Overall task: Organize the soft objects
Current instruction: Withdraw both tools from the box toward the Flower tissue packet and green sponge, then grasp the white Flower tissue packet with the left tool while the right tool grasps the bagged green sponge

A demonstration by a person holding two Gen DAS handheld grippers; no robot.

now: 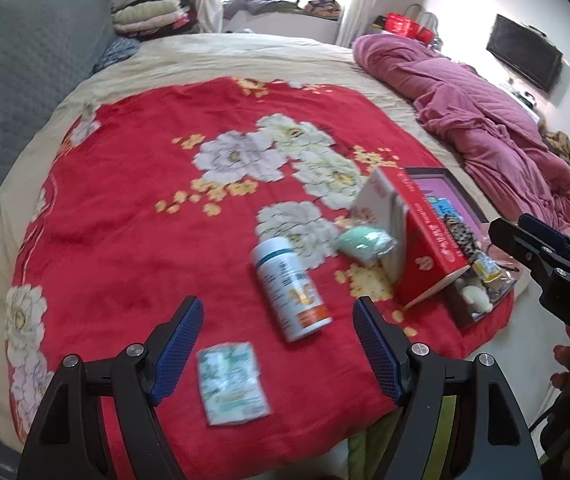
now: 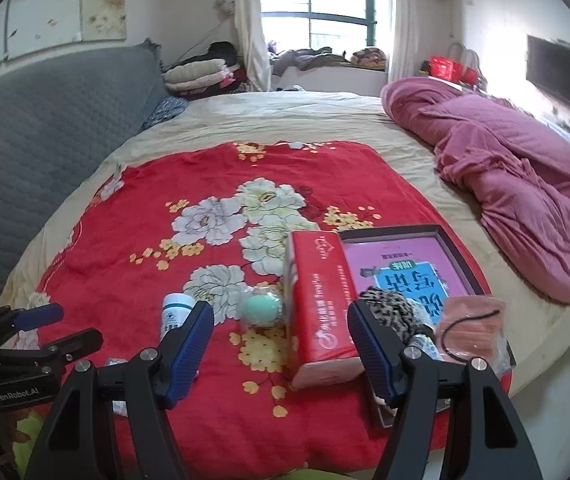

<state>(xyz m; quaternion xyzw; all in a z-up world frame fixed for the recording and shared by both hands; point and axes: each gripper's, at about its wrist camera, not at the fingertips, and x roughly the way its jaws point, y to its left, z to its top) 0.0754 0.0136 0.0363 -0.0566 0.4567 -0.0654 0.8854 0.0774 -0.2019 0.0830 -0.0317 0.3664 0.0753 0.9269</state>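
Both my tools above the bed's red blanket point(image 1: 125, 240).
My left tool point(image 1: 277, 344) and right tool point(image 2: 281, 340) gape empty; bottle point(image 1: 291, 288) at twelve o'clock of left, tissue pack point(image 2: 321, 308) between right's fingers.

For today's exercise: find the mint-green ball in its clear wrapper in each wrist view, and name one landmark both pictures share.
Left wrist view: mint-green ball, right of centre, between the white bottle and the red box.
Right wrist view: ball, just below centre, left of the box.
Shared landmark: the red box.
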